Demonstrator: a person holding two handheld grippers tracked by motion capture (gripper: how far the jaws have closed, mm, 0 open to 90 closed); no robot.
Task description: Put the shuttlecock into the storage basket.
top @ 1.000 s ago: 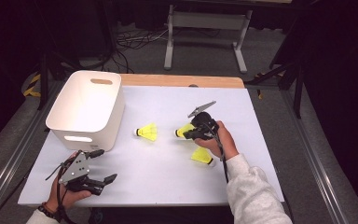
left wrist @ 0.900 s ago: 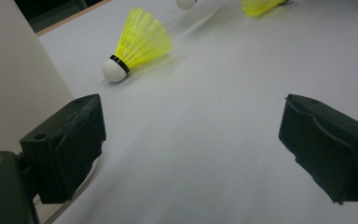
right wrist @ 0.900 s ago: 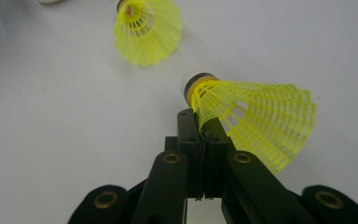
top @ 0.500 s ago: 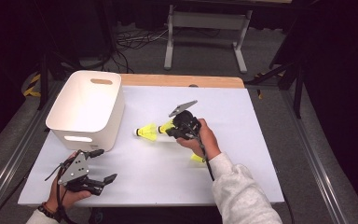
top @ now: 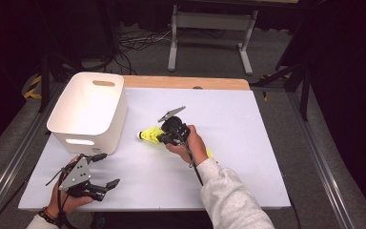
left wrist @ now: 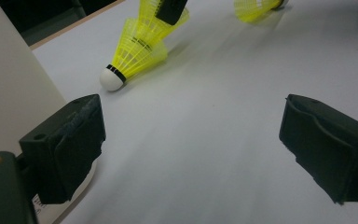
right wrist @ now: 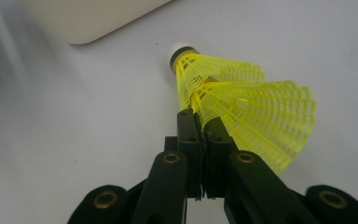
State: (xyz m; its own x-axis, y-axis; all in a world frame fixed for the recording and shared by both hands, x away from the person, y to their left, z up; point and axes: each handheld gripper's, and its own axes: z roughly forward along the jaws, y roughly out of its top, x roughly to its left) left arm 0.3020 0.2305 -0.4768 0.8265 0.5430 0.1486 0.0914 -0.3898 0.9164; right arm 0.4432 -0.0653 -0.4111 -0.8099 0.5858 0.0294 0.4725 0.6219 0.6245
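While the left hand-held gripper [top: 106,183] idles open on the white desk [top: 248,143], the high view shows the right hand-held gripper [top: 158,138] has carried its yellow plastic mesh shuttlecock [top: 148,135] leftward toward the white plastic bin [top: 88,112], into the one lying there. Its own view shows jaws clamped on the skirt [right wrist: 261,116], apparently nesting them.

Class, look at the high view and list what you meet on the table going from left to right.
Left claw → white bin → yellow shuttlecocks → right claw, shut on the shuttlecocks → the person's right hand.
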